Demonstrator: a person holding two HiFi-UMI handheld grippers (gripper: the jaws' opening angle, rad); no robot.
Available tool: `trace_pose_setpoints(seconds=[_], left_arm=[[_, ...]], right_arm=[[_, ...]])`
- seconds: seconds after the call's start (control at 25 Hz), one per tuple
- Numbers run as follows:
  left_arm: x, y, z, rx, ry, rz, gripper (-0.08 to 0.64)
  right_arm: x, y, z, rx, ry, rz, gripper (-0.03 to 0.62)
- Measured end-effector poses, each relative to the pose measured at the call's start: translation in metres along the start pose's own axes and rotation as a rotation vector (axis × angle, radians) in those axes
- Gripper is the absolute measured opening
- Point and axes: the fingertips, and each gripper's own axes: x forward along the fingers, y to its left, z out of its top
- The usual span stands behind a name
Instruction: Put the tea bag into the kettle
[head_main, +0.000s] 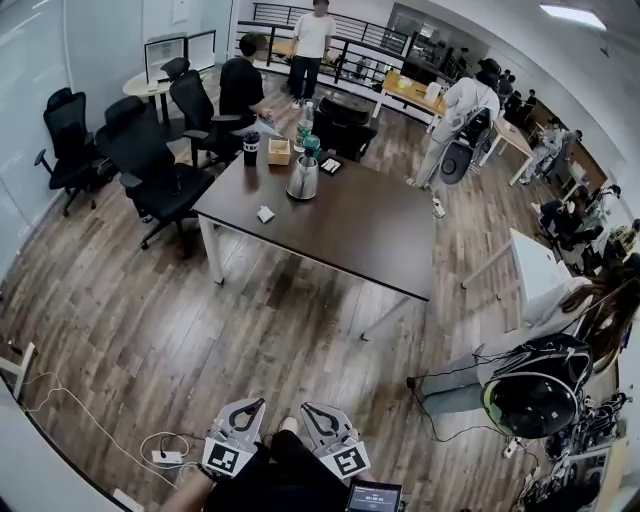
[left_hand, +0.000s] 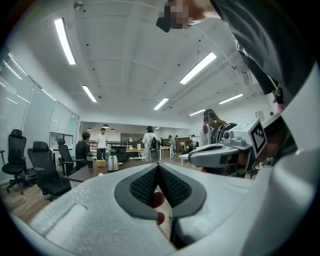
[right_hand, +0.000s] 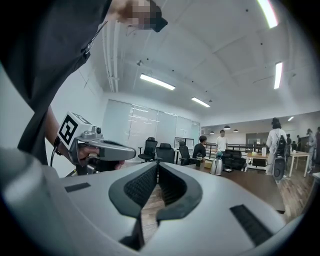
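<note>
Tea bag (head_main: 265, 214), as far as it can be made out, is the small white packet lying on the dark table (head_main: 380, 240), well ahead of both grippers and apart from them. The kettle (head_main: 302, 178) stands upright on the same table, just beyond the packet and slightly to its right as seen from the grippers. Whether its lid is on cannot be told at this range.

The left gripper (head_main: 254, 407) and the right gripper (head_main: 309, 410) are held low, close to the person's body and side by side. Both point roughly level towards the table across a wide stretch of wooden floor. In its own view, the left gripper (left_hand: 158, 168) has its jaws pressed together with nothing between them. The right gripper (right_hand: 157, 165) likewise shows its jaws closed and empty.

Judging from this, nothing of the task is done. The table has yet to be approached, the packet picked up, and the bag dropped into the kettle, so every step remains ahead.
</note>
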Motion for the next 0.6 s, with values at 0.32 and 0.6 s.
trace_pose_setpoints(seconds=[0.32, 0.6], left_arm=[[0.053, -0.033, 0.011, 0.034, 0.009, -0.056, -0.006], [0.057, -0.003, 0.008, 0.027, 0.022, 0.004, -0.006]], right_arm=[[-0.03, -0.047, -0.005, 0.05, -0.038, -0.075, 0.006], [0.002, -0.054, -0.011, 0.152, -0.03, -0.065, 0.006]])
